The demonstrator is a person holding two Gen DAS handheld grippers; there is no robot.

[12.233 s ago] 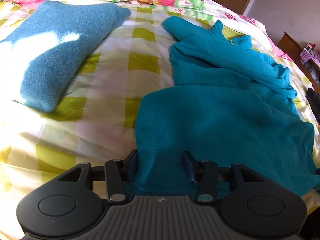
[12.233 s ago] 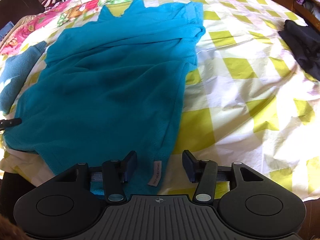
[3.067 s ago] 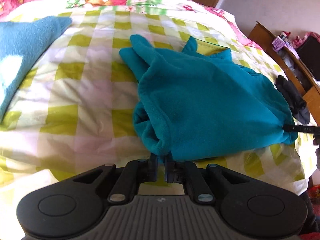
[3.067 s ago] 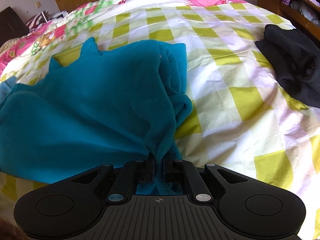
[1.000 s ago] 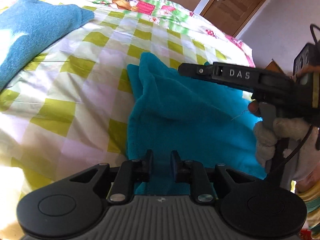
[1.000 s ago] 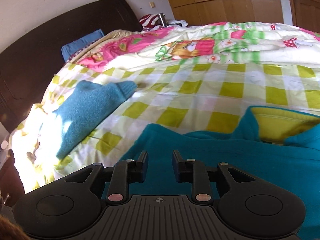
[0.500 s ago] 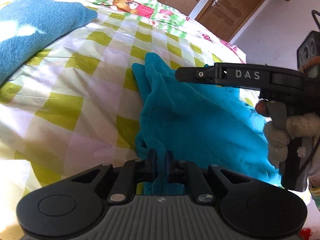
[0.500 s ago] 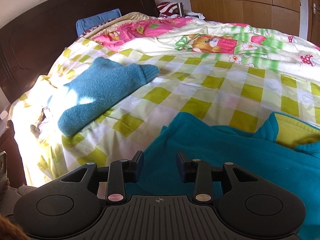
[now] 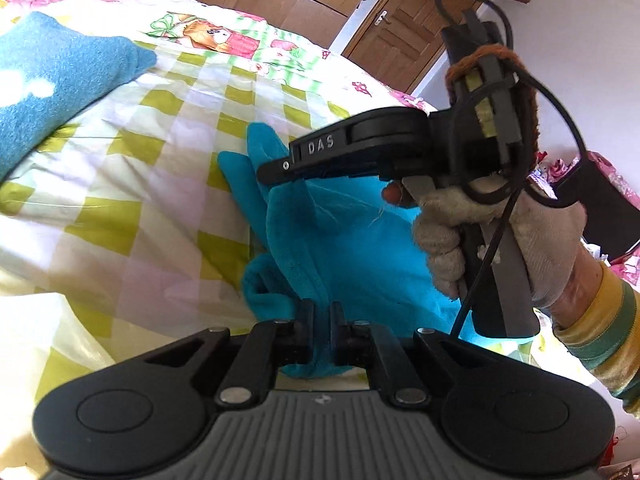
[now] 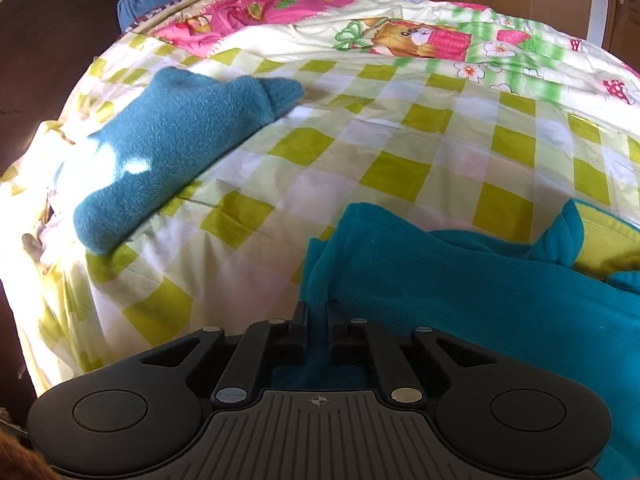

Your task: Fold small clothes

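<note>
A teal fleece garment lies bunched on the checked bedcover. My left gripper is shut on a thick fold at its near edge. In the left wrist view, a gloved hand holds my right gripper above the far part of the garment, seen from the side. In the right wrist view, the right gripper has its jaws closing on the left edge of the teal garment, and fabric is pinched between the pads. A yellow lining shows at the garment's far right.
A folded blue fleece piece lies at the left of the bed, partly in sunlight, also visible as the blue piece. A dark garment lies at the right. A dark headboard and wooden doors stand behind.
The right gripper's jaws went from open to shut on the garment's left edge, and it came nearer the left gripper. The left gripper closed on its fold and keeps holding it.
</note>
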